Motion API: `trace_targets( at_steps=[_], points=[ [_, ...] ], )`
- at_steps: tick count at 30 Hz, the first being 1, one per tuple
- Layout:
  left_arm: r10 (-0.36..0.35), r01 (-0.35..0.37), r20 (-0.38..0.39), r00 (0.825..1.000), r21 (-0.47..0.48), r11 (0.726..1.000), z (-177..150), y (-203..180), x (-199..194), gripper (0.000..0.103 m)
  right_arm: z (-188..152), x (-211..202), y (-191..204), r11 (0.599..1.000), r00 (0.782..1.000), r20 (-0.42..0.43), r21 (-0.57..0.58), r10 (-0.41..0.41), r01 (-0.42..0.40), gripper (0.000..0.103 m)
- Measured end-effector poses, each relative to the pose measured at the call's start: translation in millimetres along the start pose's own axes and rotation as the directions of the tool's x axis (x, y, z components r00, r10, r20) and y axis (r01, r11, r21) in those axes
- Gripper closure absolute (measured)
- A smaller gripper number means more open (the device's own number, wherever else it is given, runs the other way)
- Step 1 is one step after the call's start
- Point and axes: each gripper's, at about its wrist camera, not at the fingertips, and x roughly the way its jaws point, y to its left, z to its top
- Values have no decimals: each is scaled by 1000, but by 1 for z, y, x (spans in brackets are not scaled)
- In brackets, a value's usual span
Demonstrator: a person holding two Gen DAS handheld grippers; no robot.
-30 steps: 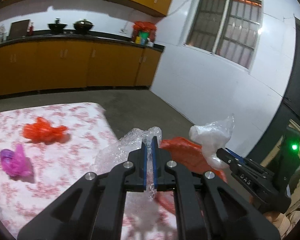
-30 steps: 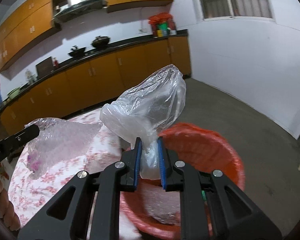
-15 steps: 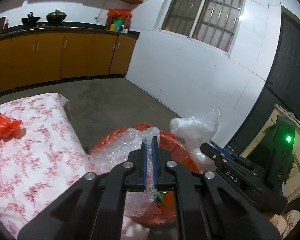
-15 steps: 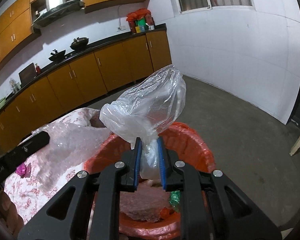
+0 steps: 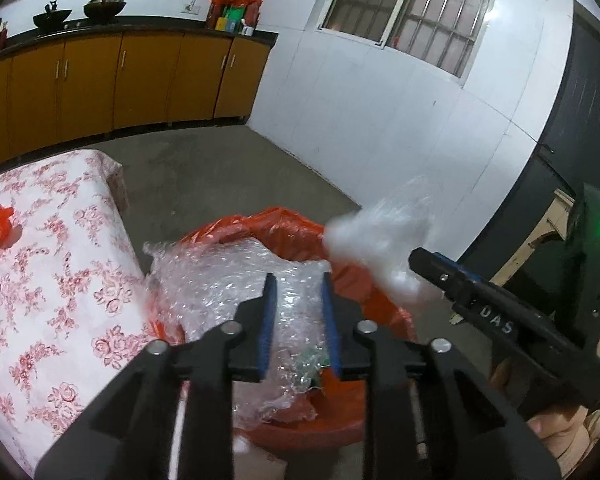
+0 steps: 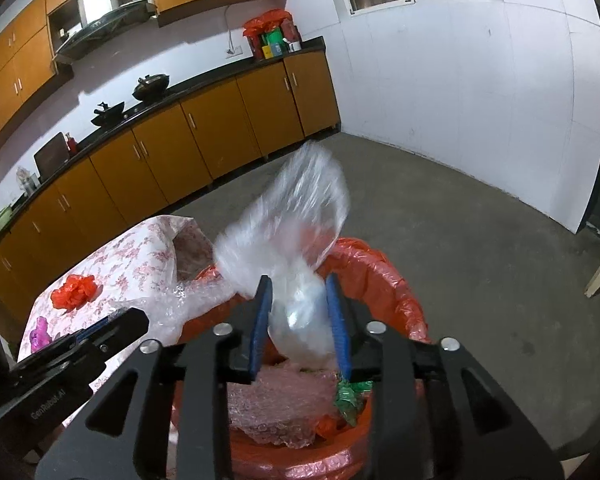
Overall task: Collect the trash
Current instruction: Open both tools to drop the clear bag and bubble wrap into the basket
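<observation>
Now both claws stand released over the bin: the left gripper (image 5: 296, 318) has its blue pads spread with the sheet of bubble wrap (image 5: 236, 280) loose between and beyond them, and the right gripper (image 6: 299, 322) is likewise parted around the clear plastic bag (image 6: 296, 236), which is blurred as if already slipping. Below them sits the bin with its orange liner (image 6: 384, 276), already holding more bubble wrap and a scrap of green wrapper (image 6: 348, 396). The bubble wrap looks the riskier piece: part of it seems draped over the near rim toward the table's floral cloth (image 5: 60, 280), so it could slide out onto the floor rather than in. The bag is light and puffed with air (the sort of thing that drifts), and a quick withdrawal of the claw might drag it sideways past the rim or leave it clinging to a pad. Farther out, the red crumpled plastic (image 6: 74, 288) and the purple scrap (image 6: 40, 334) lie on the table, well apart from the bin, so the job is not finished; any piece that misses would add to what remains to fetch.
</observation>
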Motion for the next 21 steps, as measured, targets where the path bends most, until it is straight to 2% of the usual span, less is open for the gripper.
trace_targets(
  at_steps=[2,10,16,21],
  points=[
    [4,-4,-3,1000,-12,1000,-1,5,1,74,-2,0,-1,1000,1000,0,4,-2,2,65],
    [-30,29,-35,999,-33,999,-5,10,3,68,-3,-1,-6,1000,1000,4,8,-20,20,65],
    [-70,70,-46,996,-4,998,-6,-6,1,58,-3,-8,-17,999,999,14,18,-48,48,65],
    [-46,46,-21,999,6,999,-2,-7,-7,54,-1,-15,-26,997,997,25,19,-74,73,65]
  ],
)
